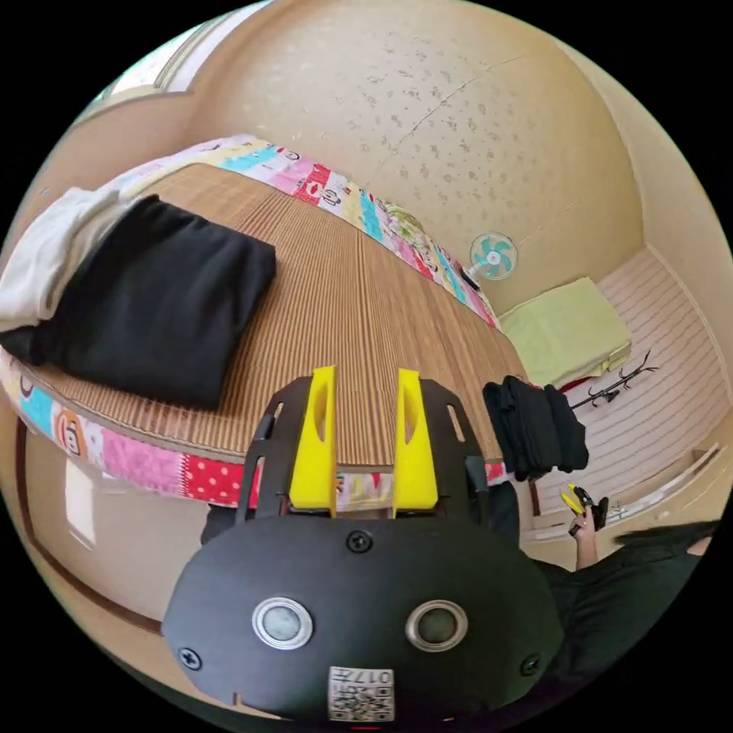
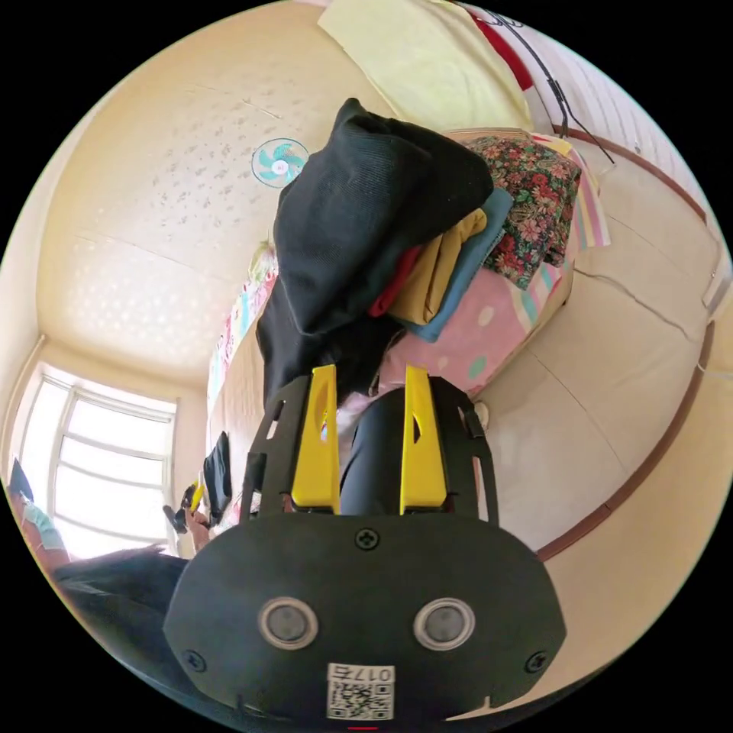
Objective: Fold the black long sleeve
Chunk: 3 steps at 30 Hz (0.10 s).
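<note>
A folded black long sleeve (image 1: 153,298) lies on the bamboo mat (image 1: 359,305) of the bed, at the left in the left gripper view. My left gripper (image 1: 365,382) hovers over the bed's near edge, open, with nothing between its yellow jaws. A second black garment (image 2: 366,221) tops a pile of folded clothes; in the left gripper view it shows as a black stack (image 1: 534,427) at the bed's right corner. My right gripper (image 2: 369,382) is open just short of that pile, and a dark shape lies behind its jaws. A hand holds the right gripper (image 1: 580,504) below the stack.
White cloth (image 1: 46,259) lies beside the folded black piece. Under the black garment sit red, mustard and blue folded clothes (image 2: 443,275), floral fabric (image 2: 534,206) and a pink quilt (image 2: 473,328). A fan (image 1: 492,257), a green mat (image 1: 565,328) and a toppled coat stand (image 1: 618,385) are on the floor.
</note>
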Motion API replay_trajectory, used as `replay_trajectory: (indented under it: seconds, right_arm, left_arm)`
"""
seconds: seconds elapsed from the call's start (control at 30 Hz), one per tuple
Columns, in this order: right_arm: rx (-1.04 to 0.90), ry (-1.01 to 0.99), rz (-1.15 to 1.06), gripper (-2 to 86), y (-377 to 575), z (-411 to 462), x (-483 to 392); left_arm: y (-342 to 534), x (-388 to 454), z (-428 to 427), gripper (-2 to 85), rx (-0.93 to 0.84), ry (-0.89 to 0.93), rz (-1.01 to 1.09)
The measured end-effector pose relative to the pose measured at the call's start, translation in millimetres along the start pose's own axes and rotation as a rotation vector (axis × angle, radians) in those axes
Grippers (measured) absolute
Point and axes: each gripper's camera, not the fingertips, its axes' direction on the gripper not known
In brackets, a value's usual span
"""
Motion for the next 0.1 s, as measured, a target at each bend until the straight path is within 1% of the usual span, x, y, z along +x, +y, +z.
replay_trajectory:
  seconds: [0.03, 0.1]
  right_arm:
    - [0.006, -0.026, -0.018, 12.8, 5.6, -1.3, -8.6]
    - [0.033, -0.092, -0.041, 12.7, 11.3, -5.3, -20.7]
  left_arm:
    - [-27.5, -13.5, 10.2, 15.8, 0.039, -0.099, -0.016]
    - [-64.3, -37.0, 37.1, 17.9, 0.072, -0.218, -0.065]
